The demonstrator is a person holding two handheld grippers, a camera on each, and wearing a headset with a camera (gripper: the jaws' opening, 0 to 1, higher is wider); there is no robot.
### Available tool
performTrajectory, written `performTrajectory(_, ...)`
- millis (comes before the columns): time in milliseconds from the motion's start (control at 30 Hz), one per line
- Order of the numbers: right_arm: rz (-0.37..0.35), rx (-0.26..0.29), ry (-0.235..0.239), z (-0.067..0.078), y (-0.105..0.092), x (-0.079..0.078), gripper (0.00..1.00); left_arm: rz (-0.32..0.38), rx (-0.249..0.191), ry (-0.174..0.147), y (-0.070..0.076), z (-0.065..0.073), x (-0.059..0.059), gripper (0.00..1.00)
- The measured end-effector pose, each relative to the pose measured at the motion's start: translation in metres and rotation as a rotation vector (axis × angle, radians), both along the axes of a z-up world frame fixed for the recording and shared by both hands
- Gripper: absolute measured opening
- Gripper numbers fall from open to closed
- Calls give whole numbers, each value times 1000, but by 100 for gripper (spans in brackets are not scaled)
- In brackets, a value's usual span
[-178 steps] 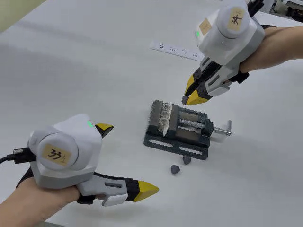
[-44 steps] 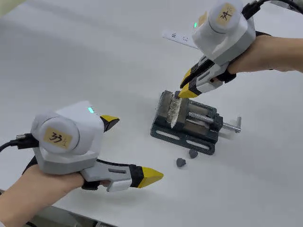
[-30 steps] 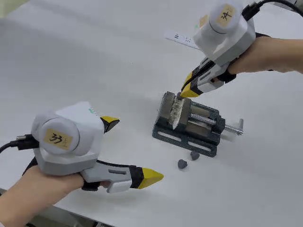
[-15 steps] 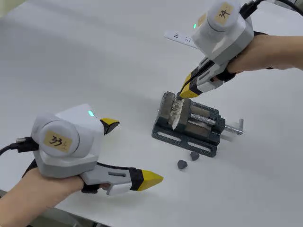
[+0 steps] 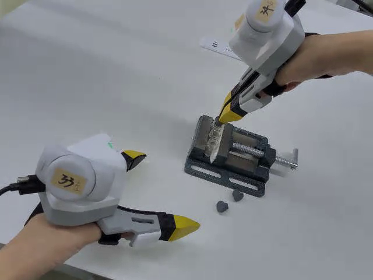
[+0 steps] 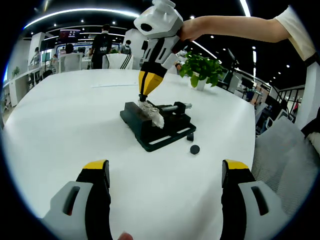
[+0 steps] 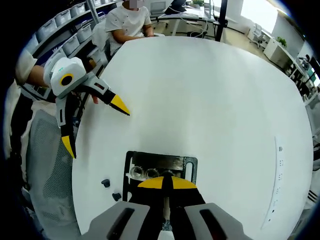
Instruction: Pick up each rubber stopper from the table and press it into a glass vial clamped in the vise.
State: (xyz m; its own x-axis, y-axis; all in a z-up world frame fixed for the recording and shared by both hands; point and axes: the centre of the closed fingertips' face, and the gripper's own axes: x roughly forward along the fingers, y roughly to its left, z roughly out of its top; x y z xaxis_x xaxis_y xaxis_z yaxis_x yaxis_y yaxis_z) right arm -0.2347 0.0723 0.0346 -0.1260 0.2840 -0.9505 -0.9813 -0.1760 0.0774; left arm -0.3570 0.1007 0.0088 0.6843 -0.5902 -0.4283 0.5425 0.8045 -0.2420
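The white surface [image 5: 116, 70] stands in an open office with ceiling light strips, a potted plant [image 6: 202, 67] and shelves of bins [image 7: 60, 22]. The left gripper [image 5: 160, 189], hand-labelled "33", holds its fingers wide apart and empty. The right gripper [image 5: 224, 115] has its fingers pressed together over the glass vials [image 5: 214, 140] in the vise [image 5: 247, 170]; I cannot tell whether they pinch anything, and two rubber stoppers [image 5: 221, 206] lie just beside the vise.

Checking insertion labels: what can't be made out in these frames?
1. Whether the right gripper holds anything: right gripper view, its shut jaws cover the tip; head view, too small.
2. Which vials are already stoppered: head view, blurred; left gripper view, too small.
3. Strip markings: head view, too small.
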Motion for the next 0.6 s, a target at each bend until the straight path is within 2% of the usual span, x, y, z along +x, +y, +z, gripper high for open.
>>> performTrajectory(267,27,-34,-41,-1,0,-4,0,-4,-4,-1,0,-1,2,92)
performTrajectory(300,52,-38,-48,-1,-1,-5,0,-5,-4,-1,0,-1,3,92)
performTrajectory(400,29,-36,-41,-2,-1,-4,0,-2,-3,-1,1,-2,4,92)
performTrajectory(500,21,-23,-55,-2,-2,-7,0,2,-4,-3,2,-2,4,92)
performTrajectory(600,16,-40,-57,-2,-2,-5,0,4,-3,0,2,-2,4,92)
